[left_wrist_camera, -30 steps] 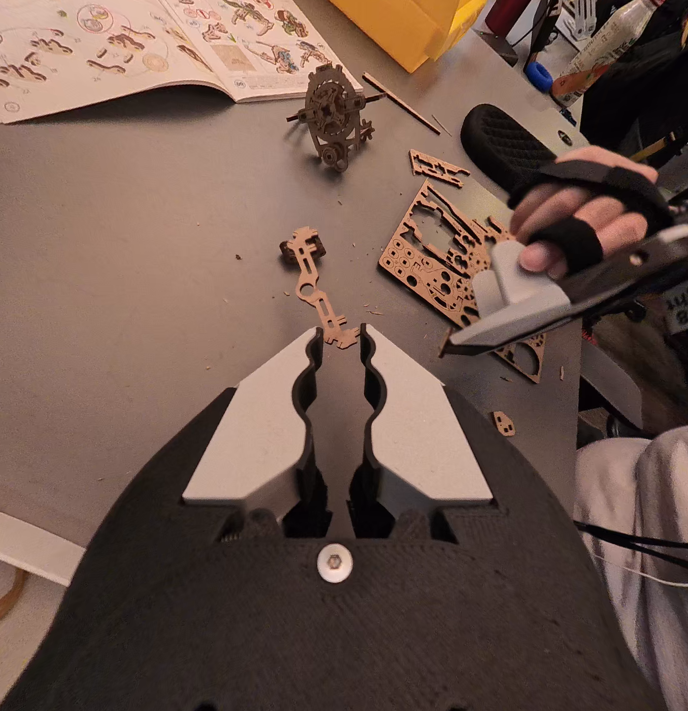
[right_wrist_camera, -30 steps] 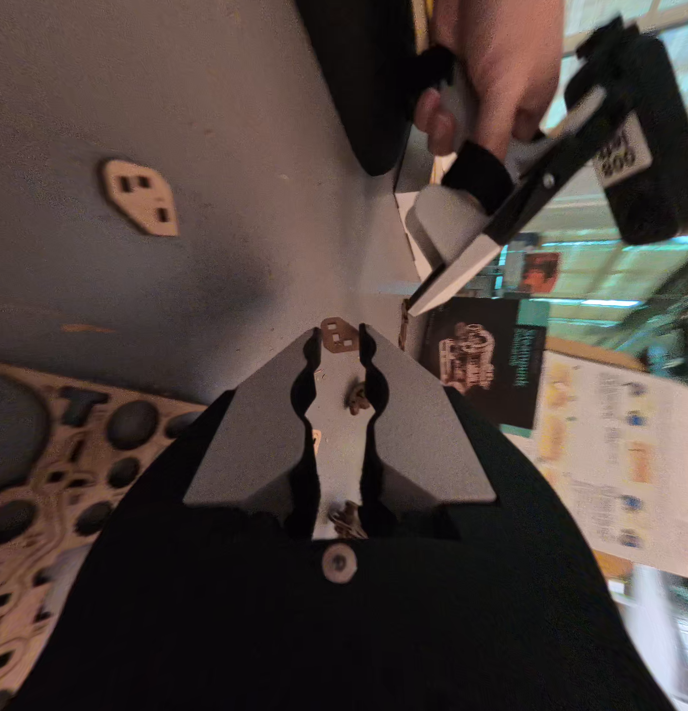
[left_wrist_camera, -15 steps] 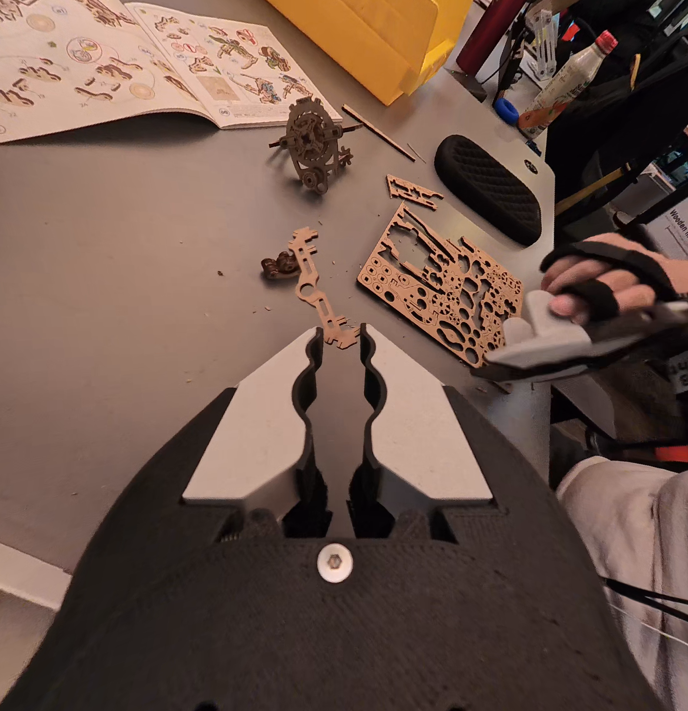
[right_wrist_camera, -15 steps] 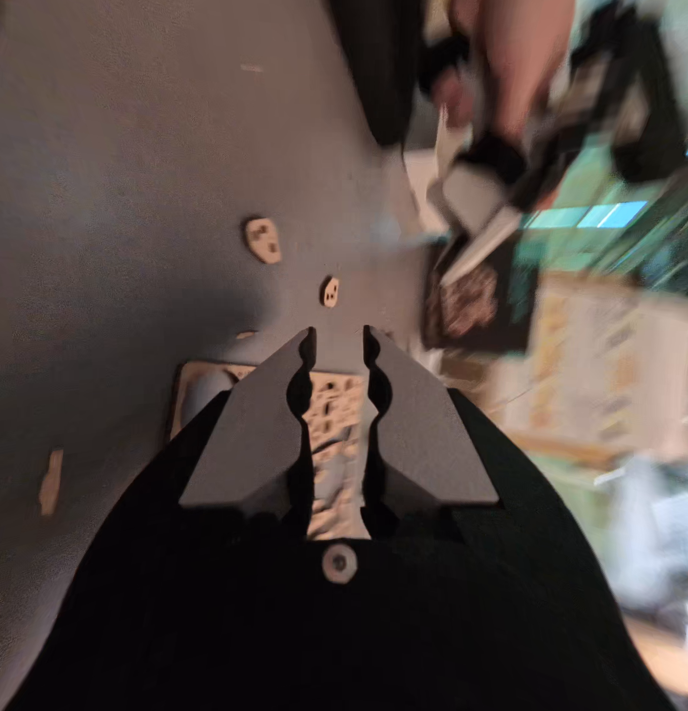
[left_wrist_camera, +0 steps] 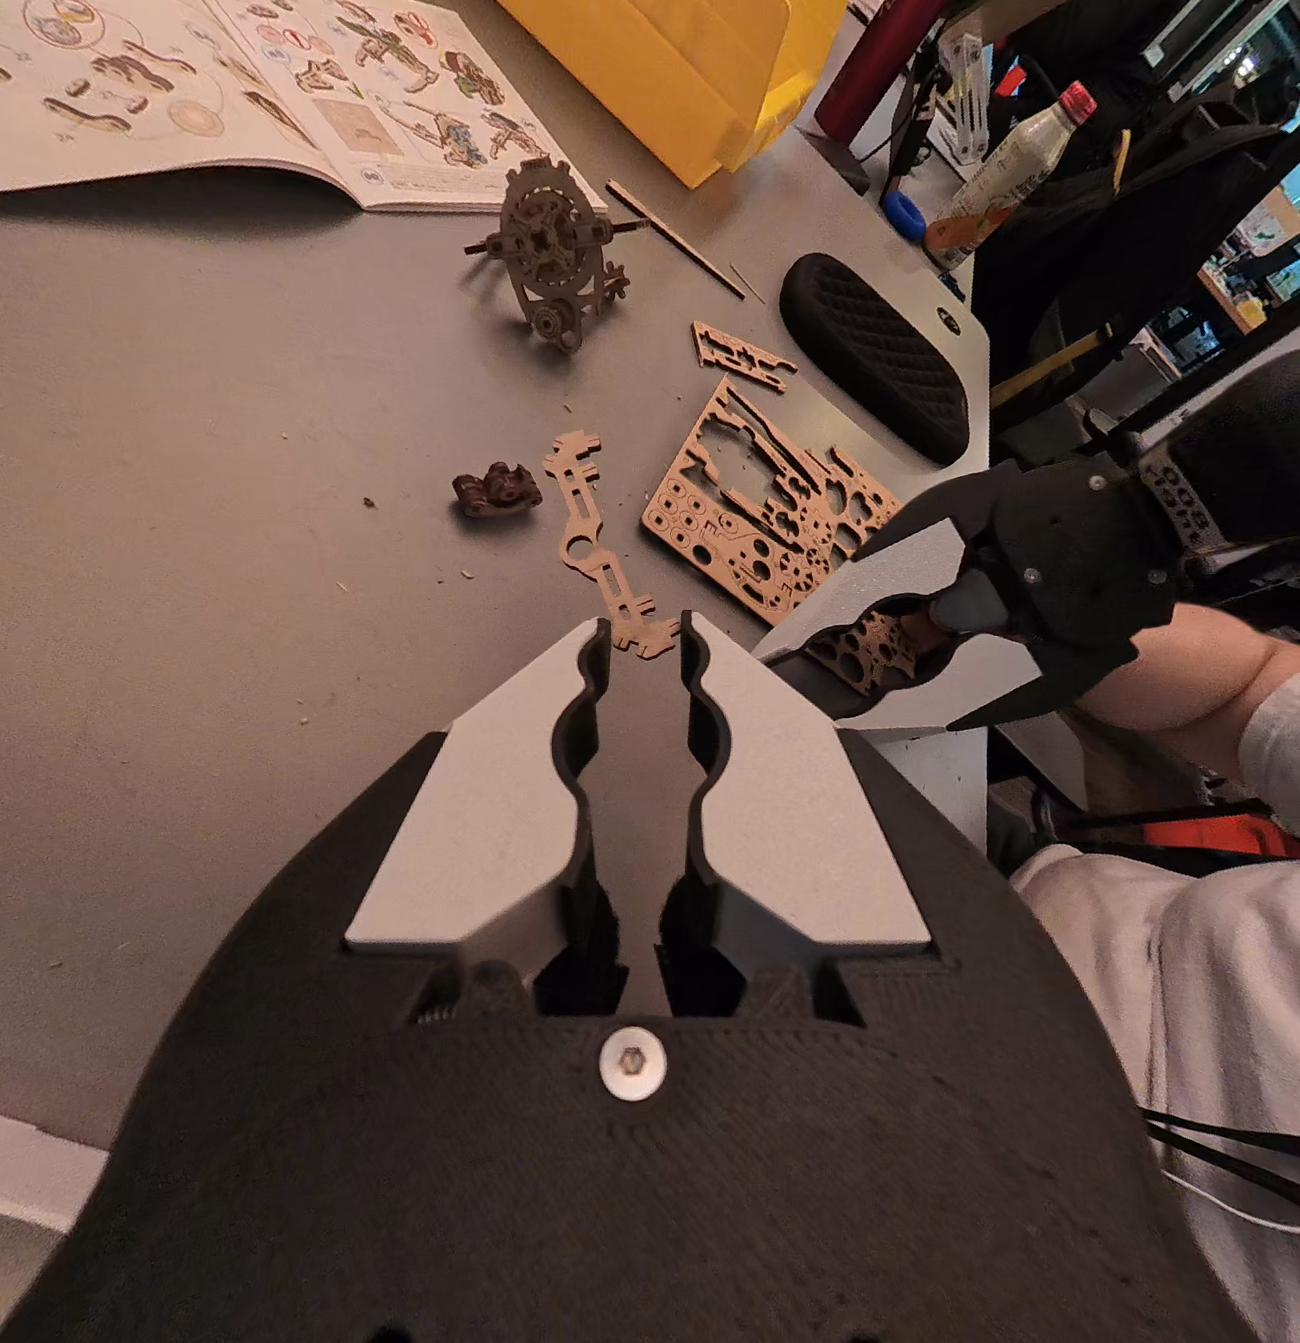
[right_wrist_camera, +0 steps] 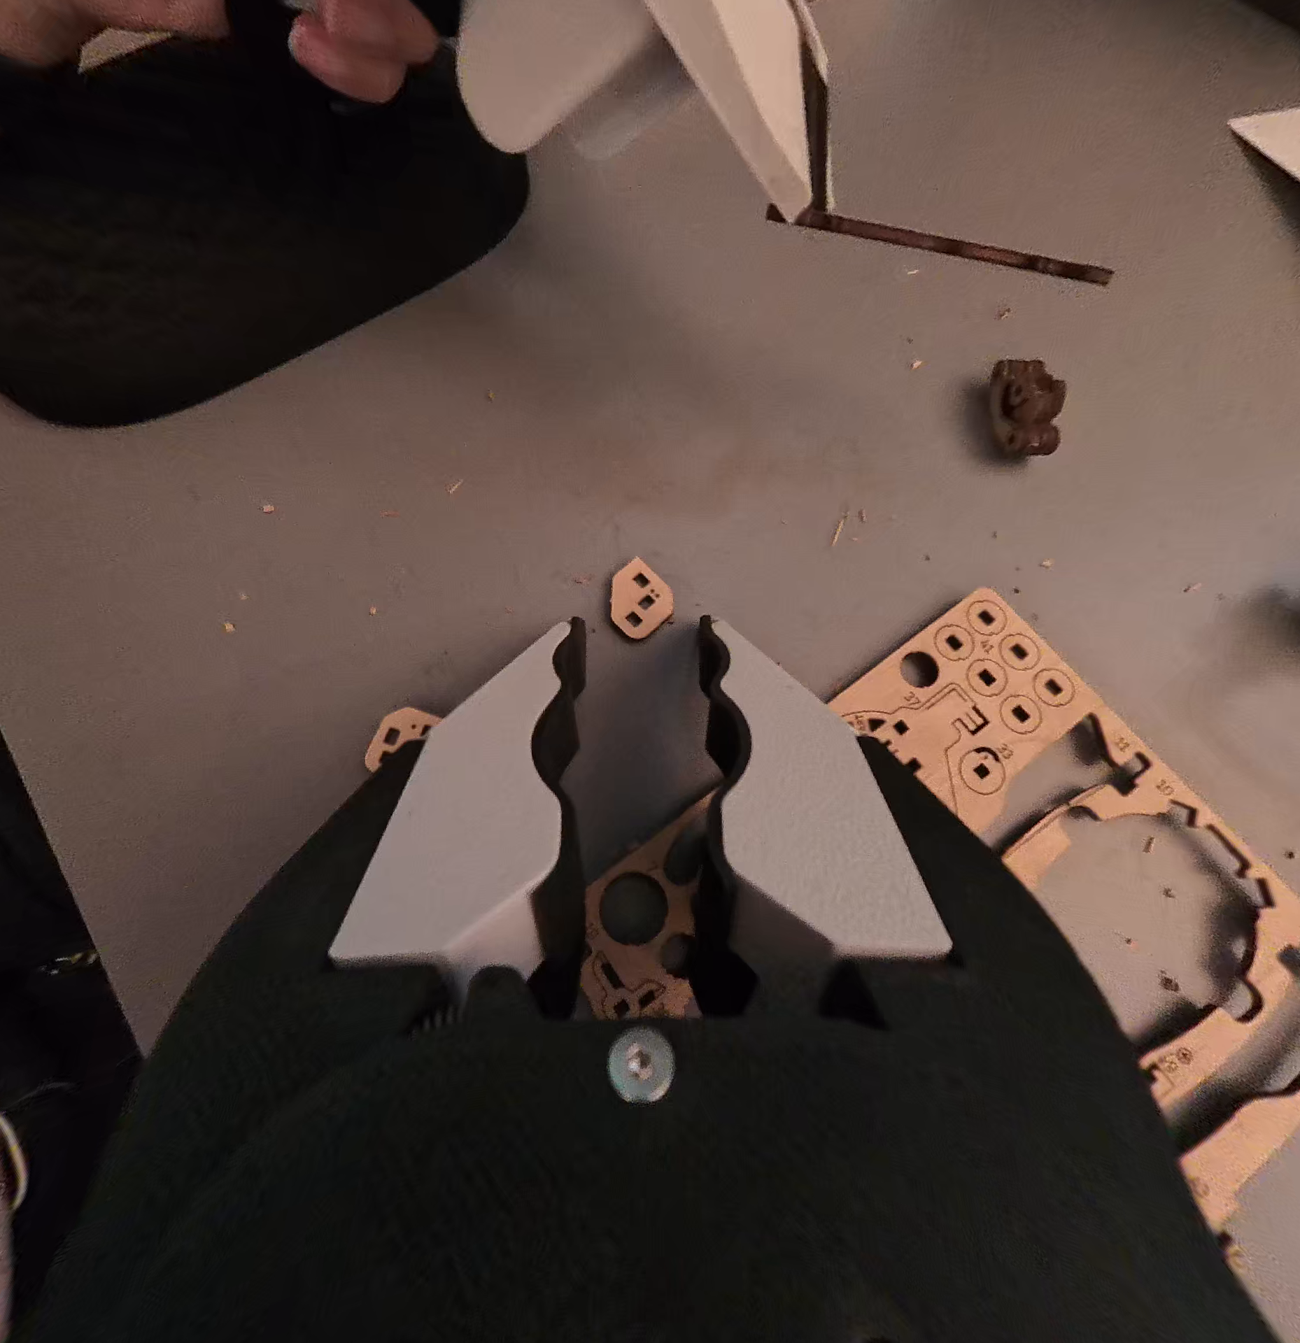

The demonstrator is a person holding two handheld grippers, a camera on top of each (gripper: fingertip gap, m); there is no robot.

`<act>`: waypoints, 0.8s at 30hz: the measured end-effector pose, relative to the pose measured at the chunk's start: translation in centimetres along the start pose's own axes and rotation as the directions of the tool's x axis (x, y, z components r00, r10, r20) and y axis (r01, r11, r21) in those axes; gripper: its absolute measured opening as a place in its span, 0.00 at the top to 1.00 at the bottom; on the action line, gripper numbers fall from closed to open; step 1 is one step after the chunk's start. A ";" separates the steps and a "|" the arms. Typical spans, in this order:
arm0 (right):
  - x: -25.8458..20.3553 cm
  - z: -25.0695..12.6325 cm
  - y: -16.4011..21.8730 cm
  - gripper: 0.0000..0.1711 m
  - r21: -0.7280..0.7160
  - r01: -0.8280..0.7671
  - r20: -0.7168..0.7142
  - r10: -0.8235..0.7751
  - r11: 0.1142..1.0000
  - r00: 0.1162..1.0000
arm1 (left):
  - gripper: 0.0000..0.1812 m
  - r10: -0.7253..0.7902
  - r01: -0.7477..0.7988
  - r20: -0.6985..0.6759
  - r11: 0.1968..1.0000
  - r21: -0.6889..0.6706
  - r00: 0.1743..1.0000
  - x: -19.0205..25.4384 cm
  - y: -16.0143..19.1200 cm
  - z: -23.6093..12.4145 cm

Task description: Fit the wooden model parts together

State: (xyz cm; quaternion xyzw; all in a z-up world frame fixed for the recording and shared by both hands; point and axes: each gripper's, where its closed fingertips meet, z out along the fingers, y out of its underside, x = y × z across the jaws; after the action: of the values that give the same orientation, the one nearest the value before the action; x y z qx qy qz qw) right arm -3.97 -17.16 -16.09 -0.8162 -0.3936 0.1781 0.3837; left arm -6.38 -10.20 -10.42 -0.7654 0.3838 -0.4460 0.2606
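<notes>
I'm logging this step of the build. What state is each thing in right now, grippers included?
Left gripper: shut on the end of the long flat wooden strip.
Right gripper: open, empty.
Small tan wooden plate: lying loose on the table, just ahead of the right gripper.
Laser-cut plywood sheet: lying flat, many parts punched out.
Dark round gear assembly: partly built, standing.
Paper instruction booklet: open.
Plastic bottle: capped.

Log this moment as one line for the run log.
left hand-held gripper shut on wooden strip | right hand-held gripper open, empty, tips by small wooden piece on table | parts not yet joined
</notes>
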 end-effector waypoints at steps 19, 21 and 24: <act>0.0 2.1 -1.8 0.90 -0.068 0.167 0.104 -0.159 0.984 0.982 | 0.90 0.064 -0.059 0.056 0.995 -0.084 0.996 -0.5 1.2 0.4; 0.1 2.4 -2.0 0.90 -0.066 0.152 0.103 -0.145 0.986 0.984 | 0.90 0.071 -0.065 0.076 0.994 -0.083 0.995 -0.8 1.1 0.2; 0.4 2.8 -2.4 0.90 -0.065 0.136 0.106 -0.128 0.989 0.986 | 0.90 0.075 -0.068 0.097 0.995 -0.077 0.992 -1.2 0.9 -0.2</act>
State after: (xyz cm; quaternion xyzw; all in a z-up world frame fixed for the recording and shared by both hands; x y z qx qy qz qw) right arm -6.61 -14.53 -16.07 -0.7914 -0.4720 0.1794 0.3445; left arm -7.24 -9.71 -11.59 -0.7814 0.4137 -0.3832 0.2672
